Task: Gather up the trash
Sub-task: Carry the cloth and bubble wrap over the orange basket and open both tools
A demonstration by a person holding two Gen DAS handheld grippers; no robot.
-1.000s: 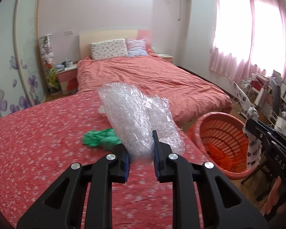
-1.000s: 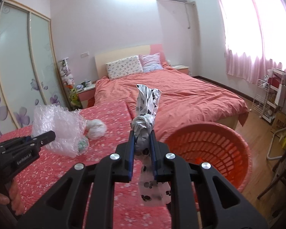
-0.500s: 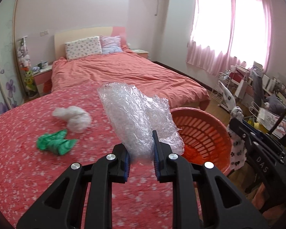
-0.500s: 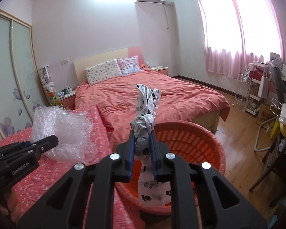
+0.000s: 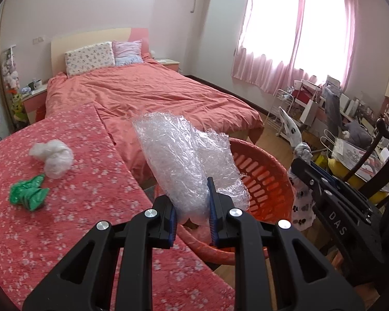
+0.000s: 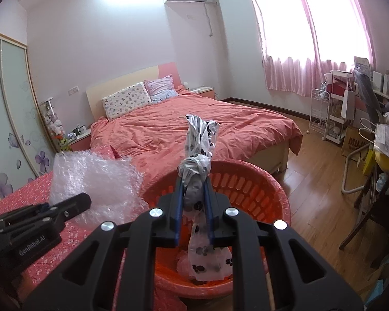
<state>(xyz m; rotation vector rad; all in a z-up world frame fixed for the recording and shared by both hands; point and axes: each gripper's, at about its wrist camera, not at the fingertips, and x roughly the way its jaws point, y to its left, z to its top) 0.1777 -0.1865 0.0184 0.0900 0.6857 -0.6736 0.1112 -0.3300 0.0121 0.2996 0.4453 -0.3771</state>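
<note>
Round orange plastic laundry basket with slotted walls (image 6: pixel 246 184), standing on the wooden floor against the edge of the red flowered tablecloth (image 5: pixel 64 233). Inside the basket, low down: crumpled orange plastic and a scrap of pale film, only partly visible past the fingers. Directly above the basket's opening, a knotted white plastic bag printed with black paw marks (image 6: pixel 197 178), clamped at its knot between the blue pads of the right gripper (image 6: pixel 194 207), its tail hanging down into the basket. At the basket's left rim, a crumpled sheet of clear bubble wrap (image 5: pixel 186 160), pinched at its lower end by the left gripper (image 5: pixel 192 207), jaws squeezed close on the wrap, most of the sheet standing up over the rim. Both grippers side by side, each visible in the other's view.

Left of the basket, on the tablecloth: a scrunched wad of clear-white plastic film (image 5: pixel 53 155) and, just in front of it, a crushed green plastic bag (image 5: pixel 28 194), the two almost touching. Beyond the basket, a bed with a coral duvet (image 6: pixel 194 127) and two pillows. Right of the basket, bare wooden floor (image 6: pixel 311 181), then cluttered shelves under pink curtains.
</note>
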